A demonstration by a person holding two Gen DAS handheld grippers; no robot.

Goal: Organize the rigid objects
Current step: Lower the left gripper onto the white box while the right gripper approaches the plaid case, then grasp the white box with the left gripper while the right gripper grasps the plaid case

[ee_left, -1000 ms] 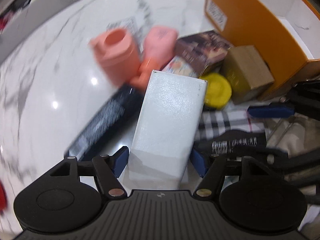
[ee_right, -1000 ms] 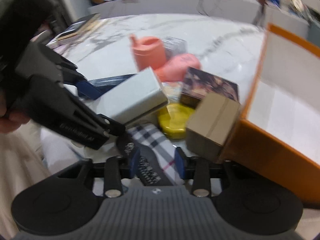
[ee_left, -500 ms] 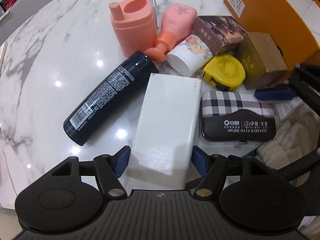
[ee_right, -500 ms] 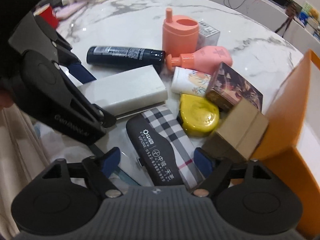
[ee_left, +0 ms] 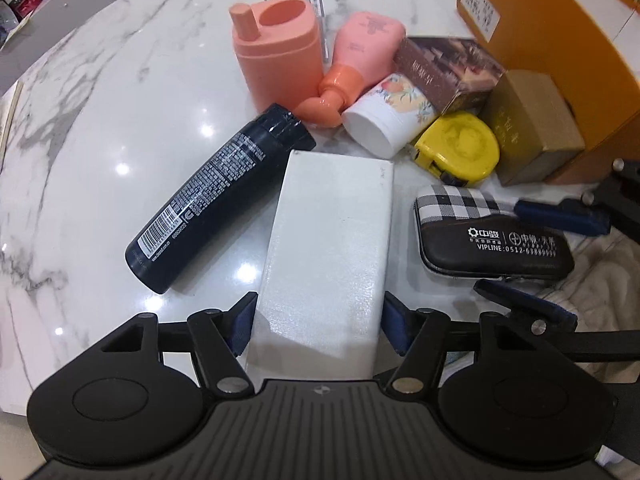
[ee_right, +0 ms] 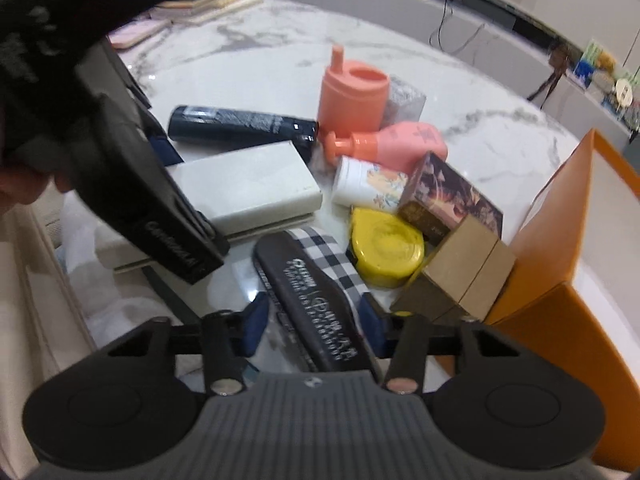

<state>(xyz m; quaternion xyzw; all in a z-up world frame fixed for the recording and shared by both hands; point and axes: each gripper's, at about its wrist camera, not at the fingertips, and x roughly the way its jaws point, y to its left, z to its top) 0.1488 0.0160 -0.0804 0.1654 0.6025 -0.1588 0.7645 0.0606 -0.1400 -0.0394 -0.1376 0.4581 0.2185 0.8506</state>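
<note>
A white oblong box (ee_left: 332, 240) lies on the marble table (ee_left: 120, 100), its near end between the jaws of my left gripper (ee_left: 320, 324). Those jaws are closing and both blue pads rest against the box's sides. A black case with a plaid end (ee_right: 316, 280) lies to its right, between the closing jaws of my right gripper (ee_right: 314, 324). One pad touches the case; a thin gap shows at the other. An open orange box (ee_left: 560, 40) stands at the far right.
A black bottle (ee_left: 216, 196) lies left of the white box. Behind are a salmon cup (ee_left: 280, 56), a pink pump bottle (ee_left: 360, 60), a floral jar (ee_left: 388, 120), a yellow tape measure (ee_left: 460, 148), a dark printed carton (ee_left: 444, 72) and a brown cardboard box (ee_left: 532, 128). Pale fabric (ee_left: 600, 280) hangs past the table edge.
The white box, lifted and blurred a second ago, now lies flat on the table. The right jaws spread wide around the case, then narrowed on it.
</note>
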